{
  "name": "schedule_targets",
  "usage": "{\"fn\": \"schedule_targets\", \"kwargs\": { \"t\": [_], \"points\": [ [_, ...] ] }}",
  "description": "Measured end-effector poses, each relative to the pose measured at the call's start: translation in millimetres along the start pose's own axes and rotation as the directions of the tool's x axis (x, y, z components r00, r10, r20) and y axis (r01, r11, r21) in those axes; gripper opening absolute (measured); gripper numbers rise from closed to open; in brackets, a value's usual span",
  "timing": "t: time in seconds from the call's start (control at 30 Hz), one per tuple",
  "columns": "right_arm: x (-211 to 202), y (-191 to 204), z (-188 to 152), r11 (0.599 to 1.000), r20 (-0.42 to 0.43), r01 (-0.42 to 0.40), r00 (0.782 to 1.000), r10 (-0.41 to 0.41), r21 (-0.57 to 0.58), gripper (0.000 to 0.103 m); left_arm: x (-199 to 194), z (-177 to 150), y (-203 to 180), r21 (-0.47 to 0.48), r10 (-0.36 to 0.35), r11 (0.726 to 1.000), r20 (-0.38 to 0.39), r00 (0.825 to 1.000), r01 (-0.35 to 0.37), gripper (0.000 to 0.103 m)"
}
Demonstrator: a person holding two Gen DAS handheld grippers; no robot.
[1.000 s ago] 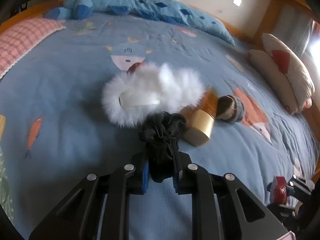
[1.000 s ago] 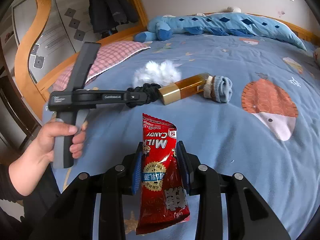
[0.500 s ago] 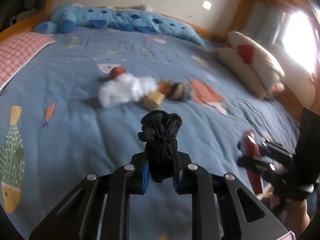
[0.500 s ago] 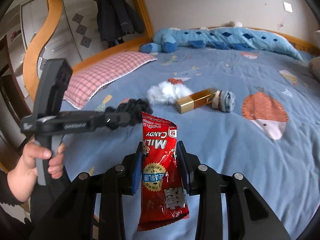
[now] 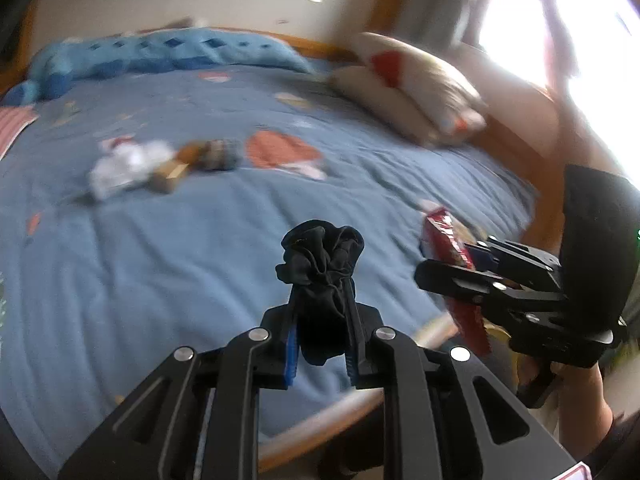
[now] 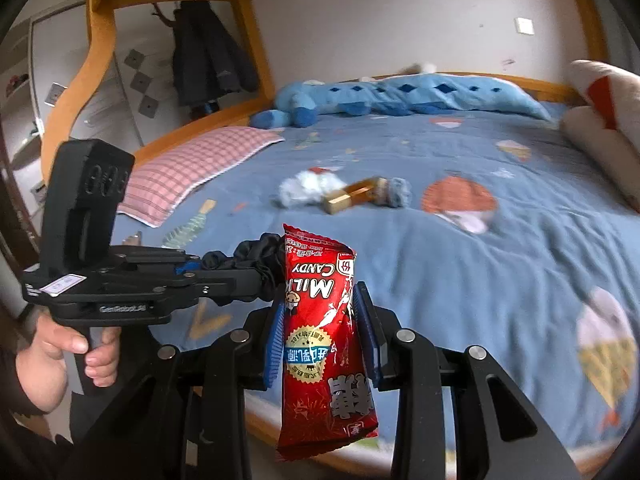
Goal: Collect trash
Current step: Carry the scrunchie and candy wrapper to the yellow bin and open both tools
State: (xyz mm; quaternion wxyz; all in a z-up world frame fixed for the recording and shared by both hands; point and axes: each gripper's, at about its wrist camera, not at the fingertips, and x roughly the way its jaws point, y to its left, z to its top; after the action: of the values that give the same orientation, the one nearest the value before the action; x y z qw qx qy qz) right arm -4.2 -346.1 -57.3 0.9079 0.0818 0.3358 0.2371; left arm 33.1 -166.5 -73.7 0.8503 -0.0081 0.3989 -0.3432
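Blue bed (image 6: 460, 272) below; both hand-held grippers clamped, tilted downward.

Right gripper (image 6: 322, 344) at bottom centre clamps a red candy wrapper (image 6: 326, 340), upside-down print. Left gripper (image 6: 240, 266) at left, held by a hand (image 6: 76, 344), pinches a black scrunchie (image 6: 256, 260). Mid-frame on blue bedspread (image 6: 500, 264): white fluff (image 6: 308, 188), amber bottle (image 6: 352, 194), grey sock (image 6: 394, 192). Pink checked pillow (image 6: 196, 164) left.

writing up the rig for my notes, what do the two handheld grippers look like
Both grippers, left and right, are matte black with silver screw heads and blue ribbed finger pads. Each has a pistol handle and a boxy black block on top. The left one carries a small white label.
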Motion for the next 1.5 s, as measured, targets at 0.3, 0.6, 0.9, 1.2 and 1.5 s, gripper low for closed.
{"fn": "schedule_targets", "kwargs": {
  "t": [0.3,0.6,0.9,1.2,1.5],
  "points": [
    [-87,-28,-52,0.982,0.027,0.166,0.985,-0.169,0.087,0.033,17,-17,-103,0.180,-0.143,0.972,-0.057,0.988,0.151,0.019],
    [-168,-58,-122,0.920,0.007,0.320,0.944,-0.330,0.225,0.033,48,-43,-193,0.298,-0.246,0.909,-0.179,0.953,0.290,0.019],
    [-236,-81,-193,0.835,-0.036,0.407,0.904,-0.425,0.369,0.033,89,-94,-275,0.371,-0.294,0.826,-0.357,0.887,0.423,0.019],
    [-270,-105,-252,0.746,-0.145,0.490,0.865,-0.480,0.451,0.036,131,-126,-323,0.378,-0.289,0.786,-0.474,0.831,0.489,0.025],
    [-281,-120,-278,0.669,-0.198,0.553,0.823,-0.533,0.497,0.071,143,-140,-330,0.429,-0.216,0.785,-0.487,0.846,0.447,0.087]
  ]
}}
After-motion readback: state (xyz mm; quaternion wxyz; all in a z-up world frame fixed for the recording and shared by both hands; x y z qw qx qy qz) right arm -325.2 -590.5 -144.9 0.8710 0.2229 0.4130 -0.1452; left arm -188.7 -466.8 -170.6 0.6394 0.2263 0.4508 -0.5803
